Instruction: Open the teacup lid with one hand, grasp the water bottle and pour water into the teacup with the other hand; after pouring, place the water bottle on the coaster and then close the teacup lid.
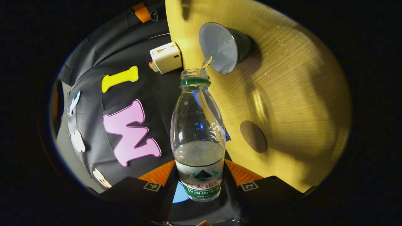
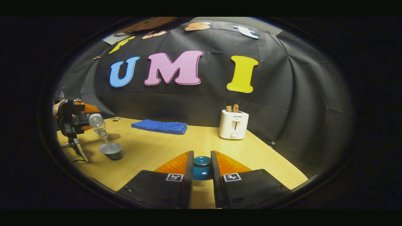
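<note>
In the left gripper view, my left gripper point(image 1: 200, 180) is shut on a clear water bottle point(image 1: 198, 138) with a green neck ring and no cap. The bottle tips toward the dark teacup point(image 1: 224, 47), and a thin stream of water runs from its mouth into the cup. A round brown coaster point(image 1: 253, 136) lies bare on the wooden table. In the right gripper view, my right gripper point(image 2: 202, 167) is shut on the teal teacup lid point(image 2: 202, 165), held low over the table. Far left there, the left gripper point(image 2: 70, 121) tilts the bottle point(image 2: 98, 125) over the teacup point(image 2: 111, 150), with the coaster point(image 2: 113, 137) just behind.
A white toaster point(image 2: 234, 124) with toast in it stands at the back of the table point(image 2: 157, 150), near the wall. A folded blue towel point(image 2: 160, 126) lies at the back middle. A thin dark stand point(image 2: 77, 147) sits left of the cup. Water drops point(image 1: 276, 47) dot the wood.
</note>
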